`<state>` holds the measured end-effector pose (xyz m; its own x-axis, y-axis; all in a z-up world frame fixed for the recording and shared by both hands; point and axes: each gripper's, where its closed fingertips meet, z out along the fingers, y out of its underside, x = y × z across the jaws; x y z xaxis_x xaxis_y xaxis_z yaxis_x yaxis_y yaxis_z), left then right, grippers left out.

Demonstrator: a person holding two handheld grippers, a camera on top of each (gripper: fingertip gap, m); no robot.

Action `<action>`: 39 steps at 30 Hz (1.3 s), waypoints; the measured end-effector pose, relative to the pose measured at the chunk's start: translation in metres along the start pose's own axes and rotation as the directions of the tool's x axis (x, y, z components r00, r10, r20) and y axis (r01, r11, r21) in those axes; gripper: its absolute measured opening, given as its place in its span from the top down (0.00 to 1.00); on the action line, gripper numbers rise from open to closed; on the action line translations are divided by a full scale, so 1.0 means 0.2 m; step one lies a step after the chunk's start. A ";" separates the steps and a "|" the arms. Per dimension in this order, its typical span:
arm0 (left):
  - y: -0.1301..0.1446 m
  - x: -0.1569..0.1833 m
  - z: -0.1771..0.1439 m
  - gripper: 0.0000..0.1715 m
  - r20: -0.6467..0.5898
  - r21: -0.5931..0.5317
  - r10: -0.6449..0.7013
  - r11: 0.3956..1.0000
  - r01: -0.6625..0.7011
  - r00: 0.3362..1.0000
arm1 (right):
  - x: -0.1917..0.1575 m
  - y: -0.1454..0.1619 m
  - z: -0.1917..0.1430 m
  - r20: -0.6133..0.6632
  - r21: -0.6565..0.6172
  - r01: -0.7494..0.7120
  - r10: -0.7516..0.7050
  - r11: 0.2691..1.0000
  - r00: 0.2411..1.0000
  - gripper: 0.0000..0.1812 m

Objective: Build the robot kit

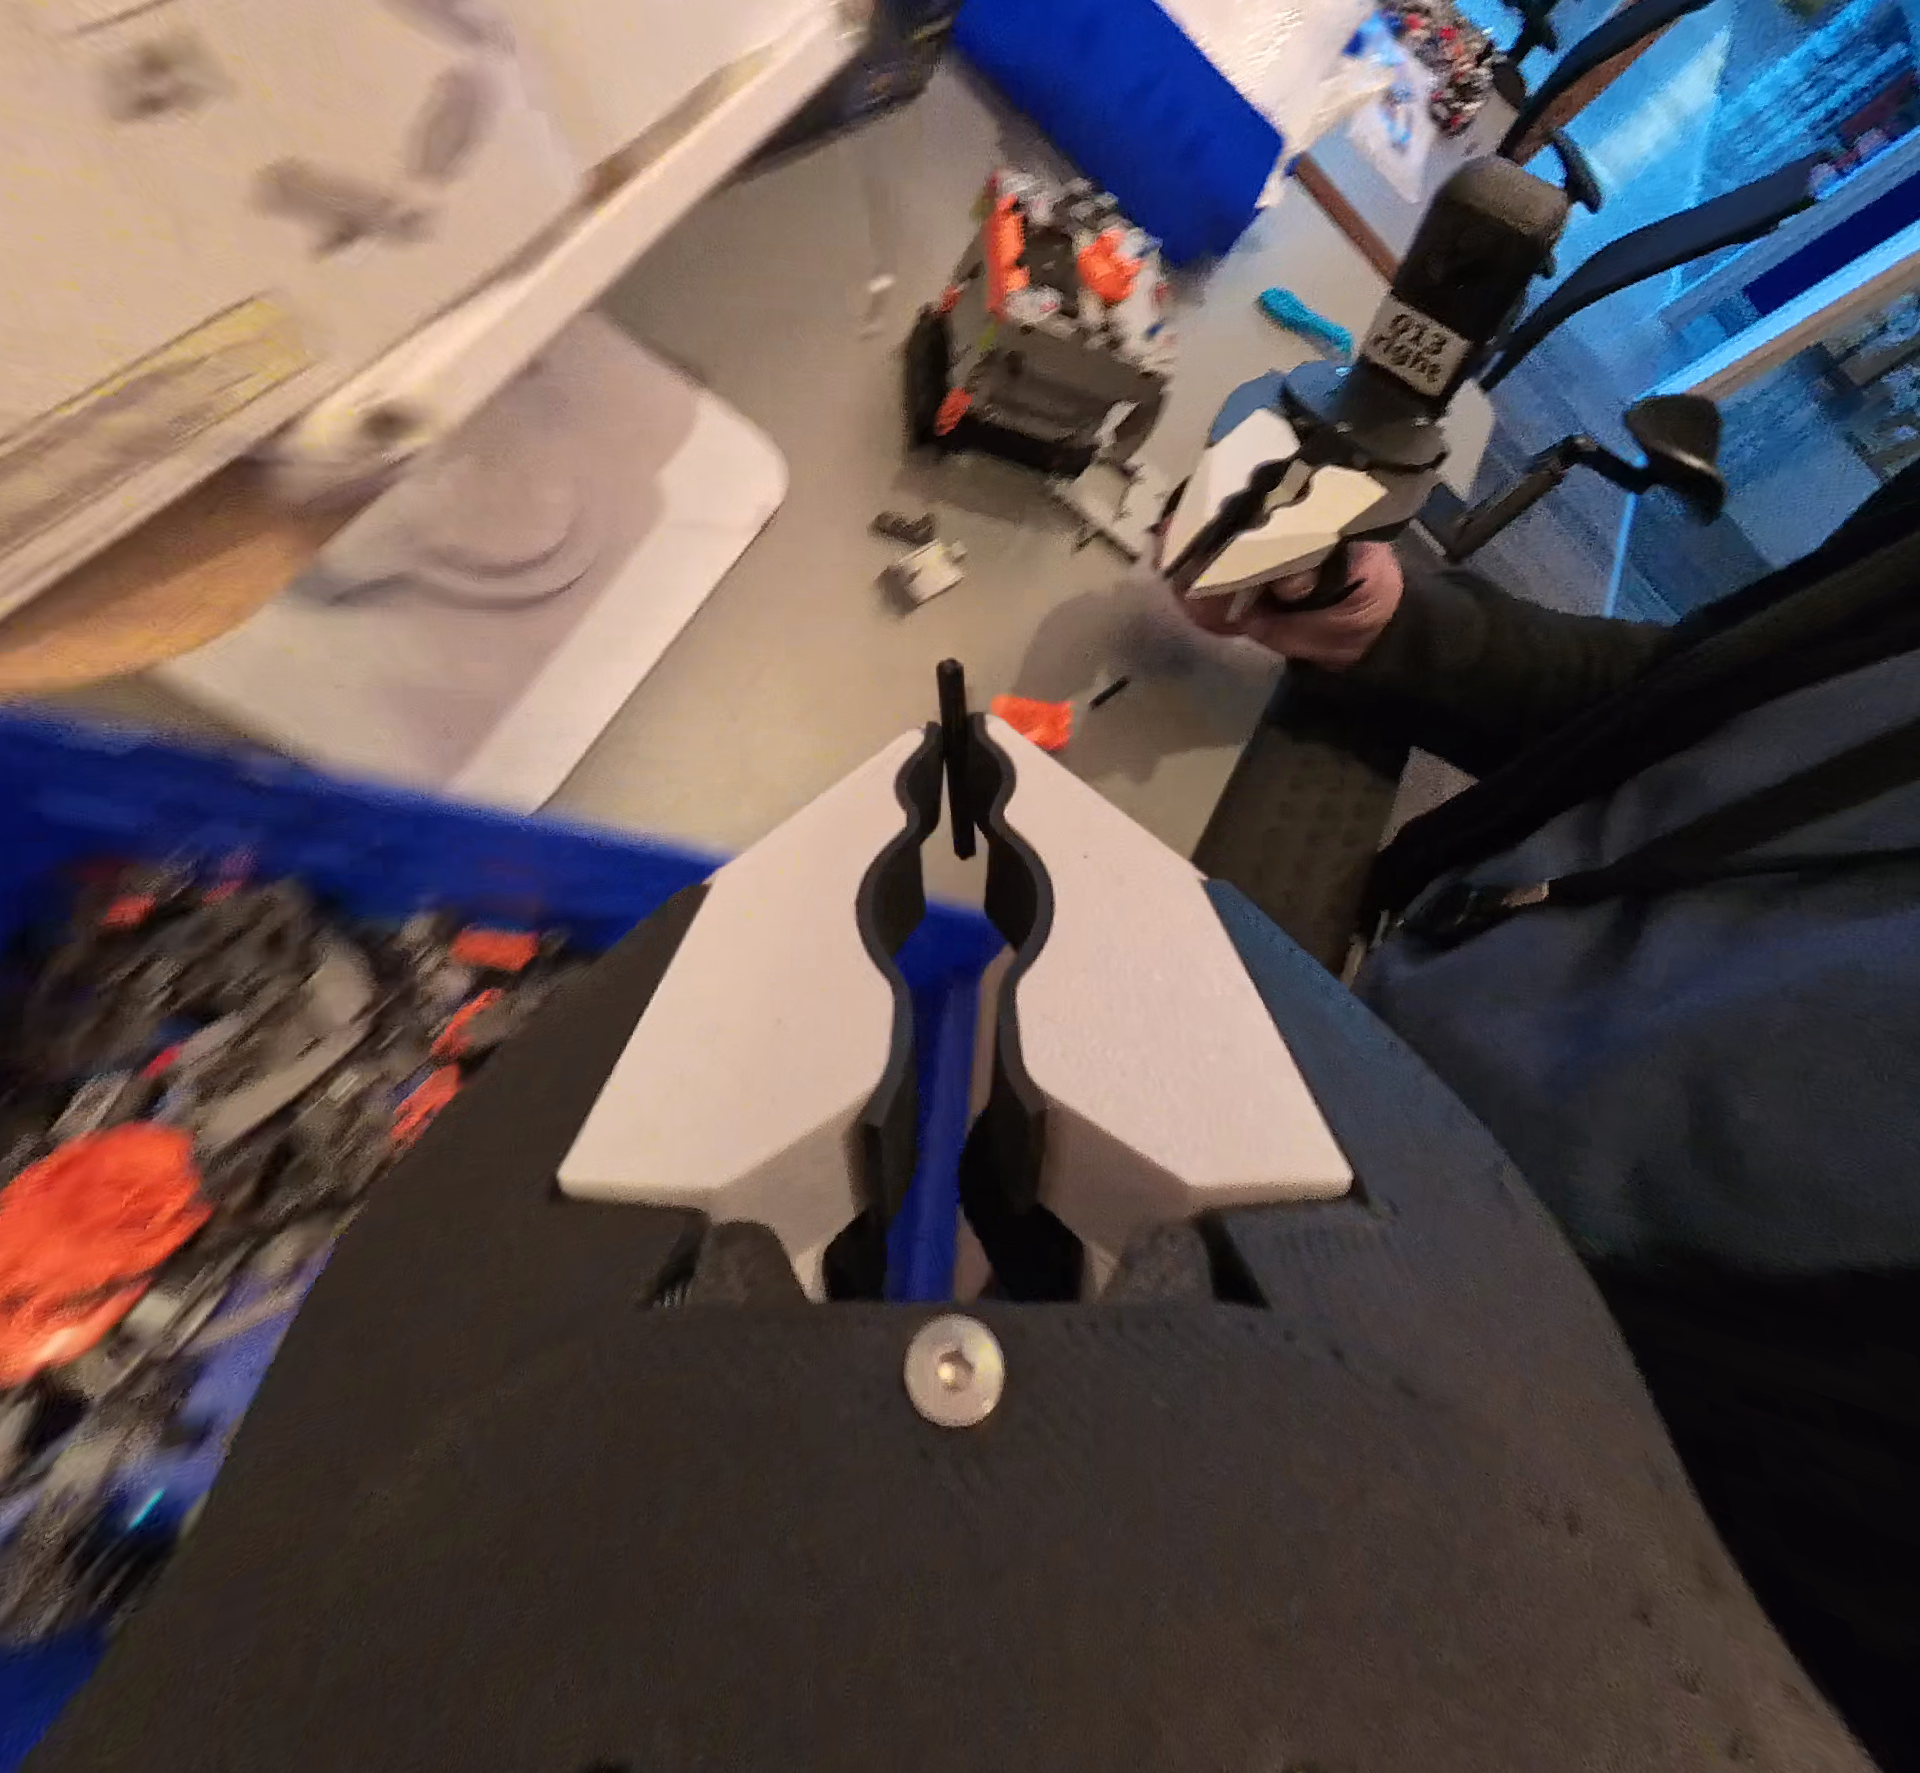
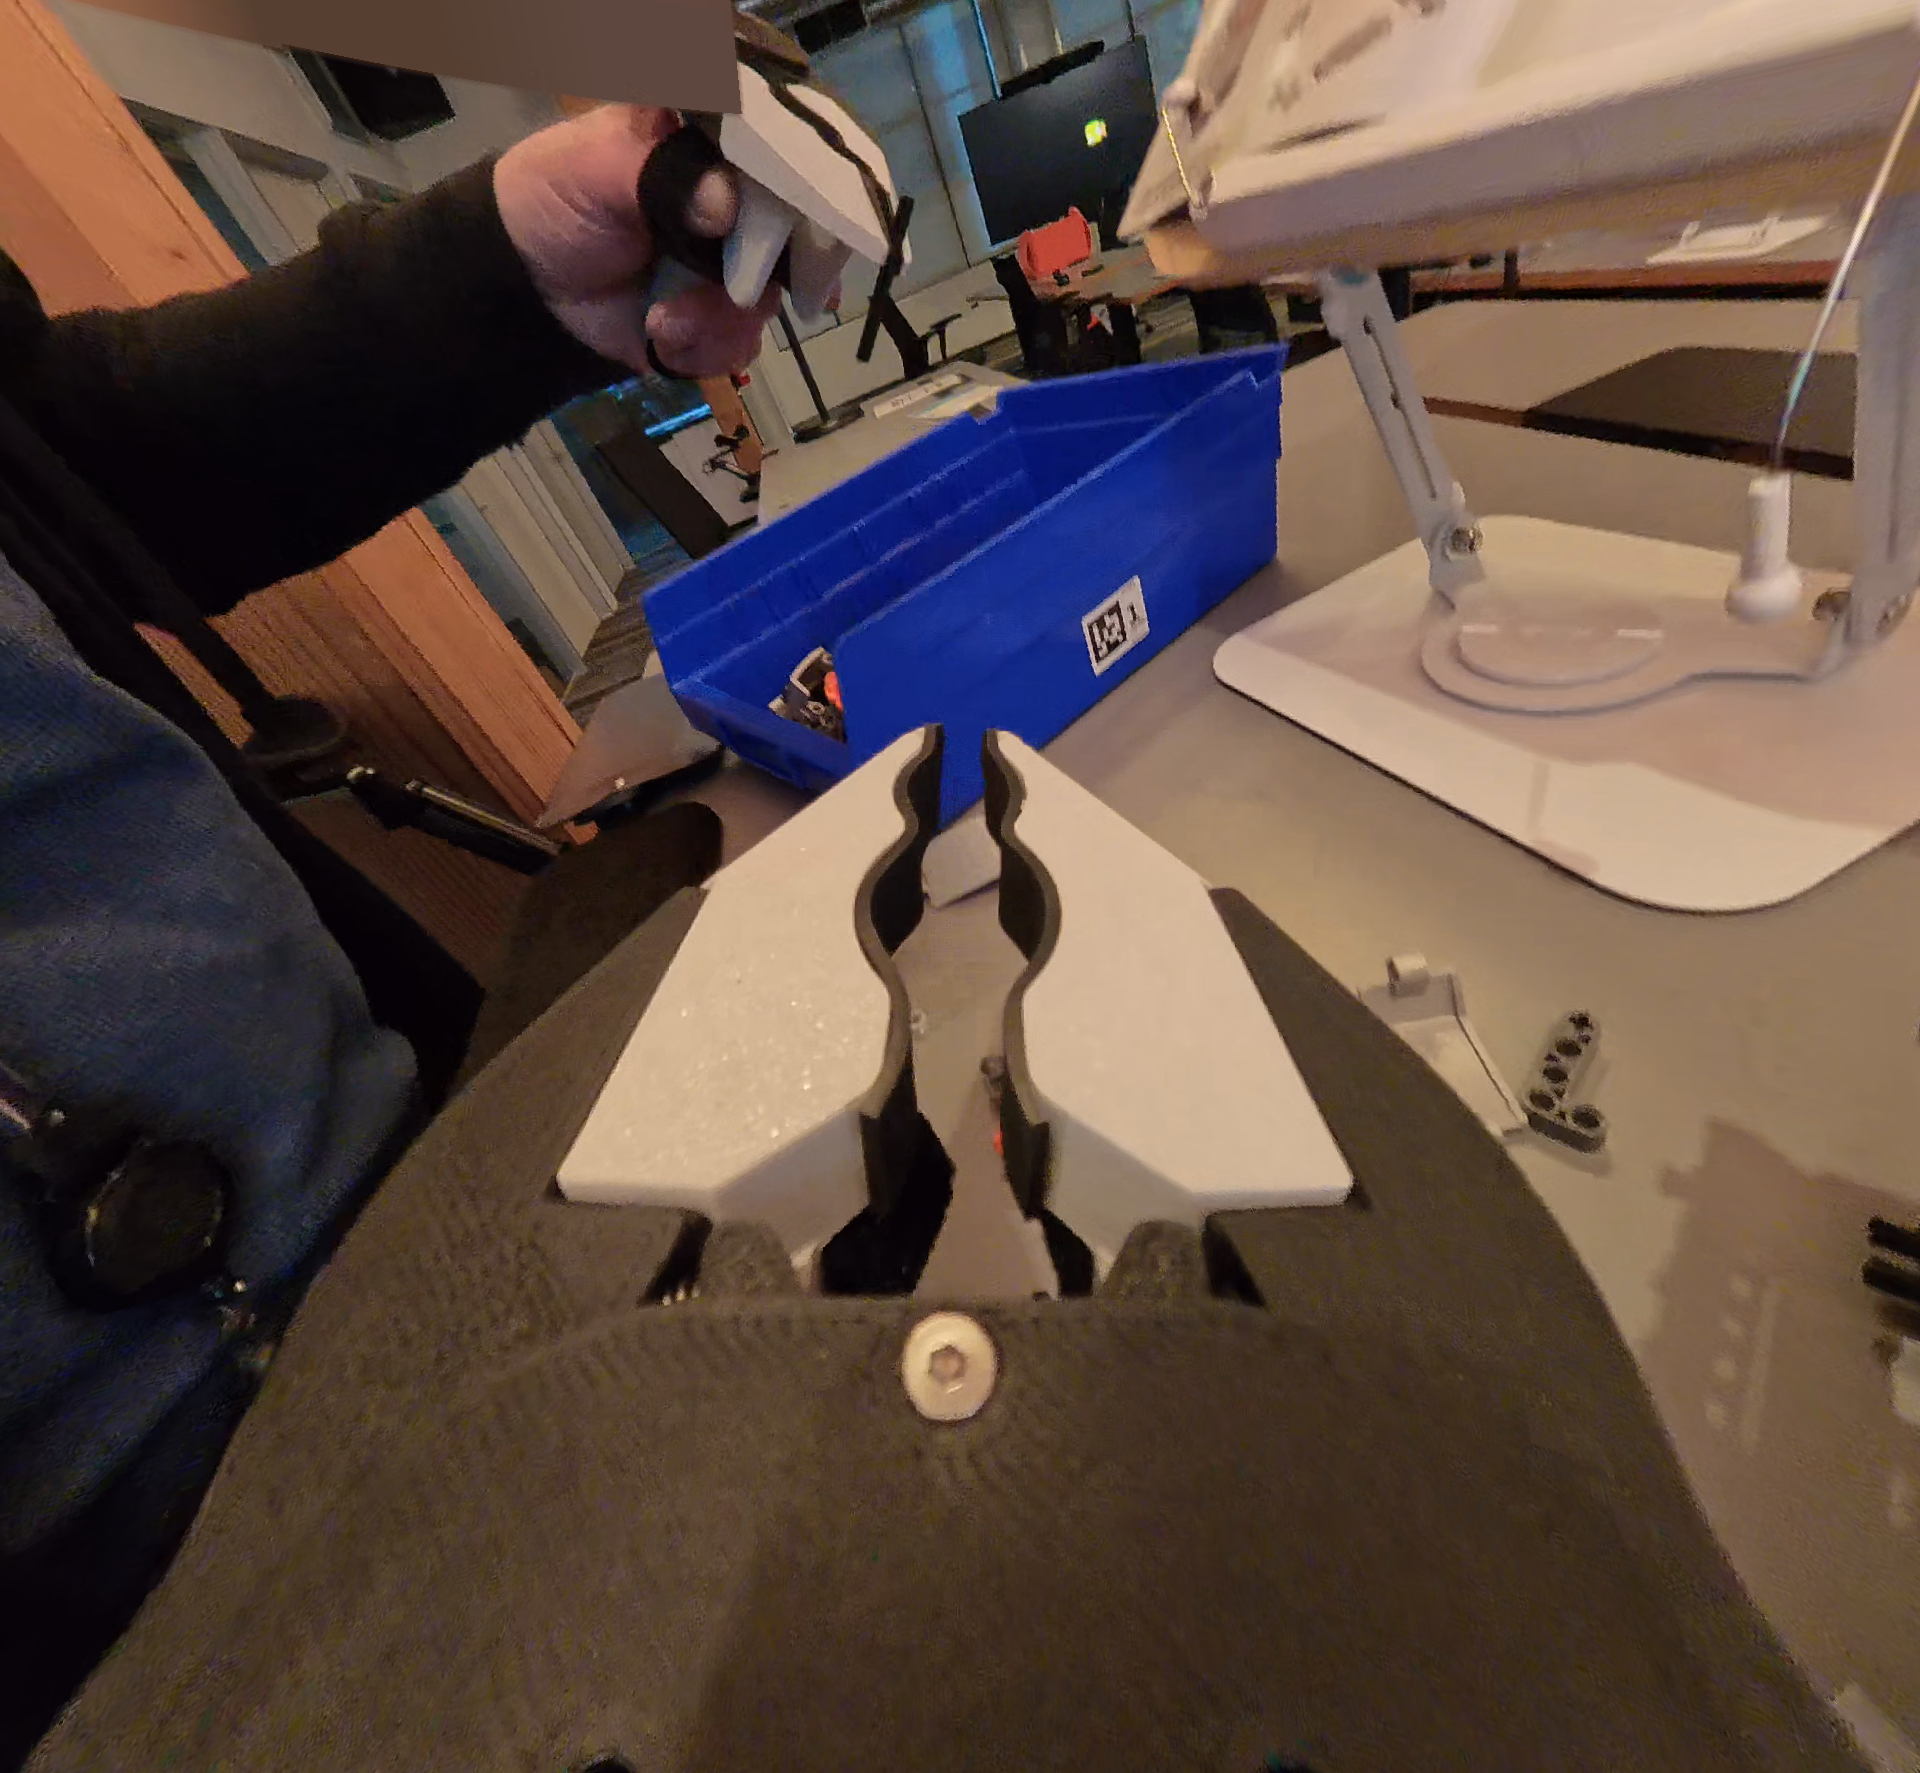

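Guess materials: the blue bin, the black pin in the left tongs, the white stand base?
Blue bin: moulded plastic by the look, glossy, with ribbed walls.
Black pin, pinched in the left tongs: probably matte plastic; too thin to be sure.
White stand base: smooth, satin, with rounded corners; painted metal or plastic.

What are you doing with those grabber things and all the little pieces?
The left gripper is pinching a thin black rod above a blue bin full of small building pieces. The right gripper is nearly closed and holds nothing, hovering over the grey table near a half-built model.
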<state>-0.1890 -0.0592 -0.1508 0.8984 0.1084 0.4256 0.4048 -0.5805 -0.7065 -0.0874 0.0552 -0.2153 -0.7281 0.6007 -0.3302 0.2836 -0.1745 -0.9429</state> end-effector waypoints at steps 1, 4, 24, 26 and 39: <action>-0.03 0.09 0.07 0.99 -0.017 0.024 0.020 1.000 -0.019 1.000 | -0.02 -0.04 -0.01 -0.003 0.010 0.007 -0.007 1.000 1.000 0.97; -0.11 0.33 0.33 0.99 -0.069 0.104 0.059 0.993 -0.051 0.996 | -0.07 -0.18 -0.05 -0.026 0.073 0.021 -0.020 0.997 0.999 0.94; -0.30 0.64 0.78 0.99 -0.343 0.488 -0.135 0.820 0.300 0.929 | -0.01 -0.30 -0.26 -0.374 0.013 0.161 -0.145 0.987 0.916 0.94; -0.30 0.65 0.78 0.99 -0.366 0.498 -0.146 0.803 0.326 0.919 | -0.01 -0.28 -0.26 -0.359 0.005 0.149 -0.137 0.989 0.923 0.95; -0.23 0.66 0.78 0.99 -0.491 0.516 -0.205 0.715 0.472 0.847 | -0.04 -0.21 -0.27 -0.289 -0.015 0.067 -0.069 0.998 0.955 0.86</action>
<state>-0.0627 0.1083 -0.1500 0.5945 -0.1854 0.7824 0.8011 0.0523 -0.5963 -0.0586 0.1001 -0.1714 -0.5345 0.8110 -0.2378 0.2434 -0.1218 -0.9622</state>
